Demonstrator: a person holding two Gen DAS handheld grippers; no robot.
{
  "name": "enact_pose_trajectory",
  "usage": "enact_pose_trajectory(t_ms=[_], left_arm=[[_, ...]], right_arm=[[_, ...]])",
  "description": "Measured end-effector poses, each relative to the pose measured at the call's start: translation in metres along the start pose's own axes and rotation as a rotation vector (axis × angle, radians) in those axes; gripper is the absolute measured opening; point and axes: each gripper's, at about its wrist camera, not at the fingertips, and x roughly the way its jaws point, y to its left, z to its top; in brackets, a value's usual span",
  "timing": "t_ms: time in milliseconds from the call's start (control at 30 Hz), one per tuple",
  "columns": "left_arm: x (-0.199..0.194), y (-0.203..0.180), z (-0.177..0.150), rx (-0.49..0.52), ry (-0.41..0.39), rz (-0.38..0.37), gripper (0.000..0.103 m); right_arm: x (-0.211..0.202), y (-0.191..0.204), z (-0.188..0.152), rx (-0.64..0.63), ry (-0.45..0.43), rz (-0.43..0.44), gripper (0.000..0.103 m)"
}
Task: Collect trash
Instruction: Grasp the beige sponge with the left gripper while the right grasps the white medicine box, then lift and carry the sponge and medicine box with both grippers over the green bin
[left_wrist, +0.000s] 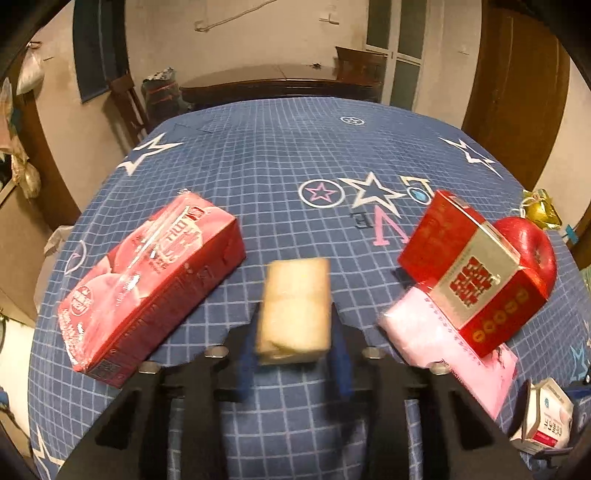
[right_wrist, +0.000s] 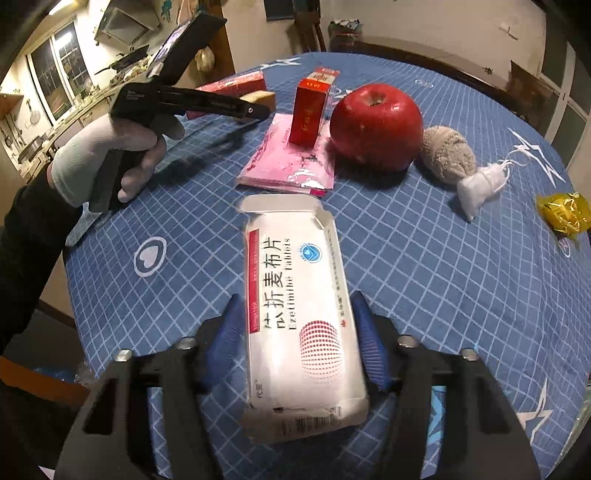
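Left gripper (left_wrist: 295, 332) pinching a small tan sponge-like block (left_wrist: 295, 306), soft and light, lifted over the near bench (left_wrist: 258, 155); right gripper (right_wrist: 295, 339) closed on the long sides of an empty white tablet carton (right_wrist: 299, 314), light, crushable, best held mid-body.

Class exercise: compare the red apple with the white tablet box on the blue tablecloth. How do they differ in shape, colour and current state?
The red apple is round and glossy; the white tablet box is flat, rectangular and printed. The apple sits free on the tablecloth, while the tablet box lies between the fingers of the right tool, its far flap open. Both are above the same blue checked cloth.
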Motion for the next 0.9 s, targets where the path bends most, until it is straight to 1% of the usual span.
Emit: enact_pose_trajectory(t_ms=[100,233,300,333,467,600,767,900], left_arm=[[-0.003,0.001,-0.003,-0.008,-0.015,0.007,0.031],[-0.032,-0.009,-0.011,-0.009,-0.092,0.030,0.031],[-0.054,-0.018,-0.019,-0.011,-0.144,0.025,0.031],[-0.070,-0.026,-0.026,-0.010,-0.181,0.025,0.031],[-0.114,-0.049,-0.050,-0.018,-0.272,0.005,0.031],[-0.153,-0.088,-0.077,-0.003,-0.364,-0.010,0.031],[-0.184,-0.130,-0.102,0.007,-0.440,-0.030,0.031],[-0.199,-0.156,-0.115,0.021,-0.484,-0.041,0.031]], right_arm=[[-0.003,0.001,-0.006,0.025,-0.032,-0.015,0.051],[-0.013,0.002,-0.017,0.083,-0.102,-0.041,0.050],[-0.021,0.001,-0.022,0.113,-0.142,-0.054,0.049],[-0.027,0.003,-0.026,0.131,-0.166,-0.063,0.049],[-0.050,0.000,-0.031,0.192,-0.271,-0.119,0.050],[-0.078,0.002,-0.039,0.238,-0.385,-0.194,0.050],[-0.106,0.011,-0.048,0.233,-0.485,-0.288,0.050],[-0.118,0.008,-0.048,0.227,-0.525,-0.336,0.050]])
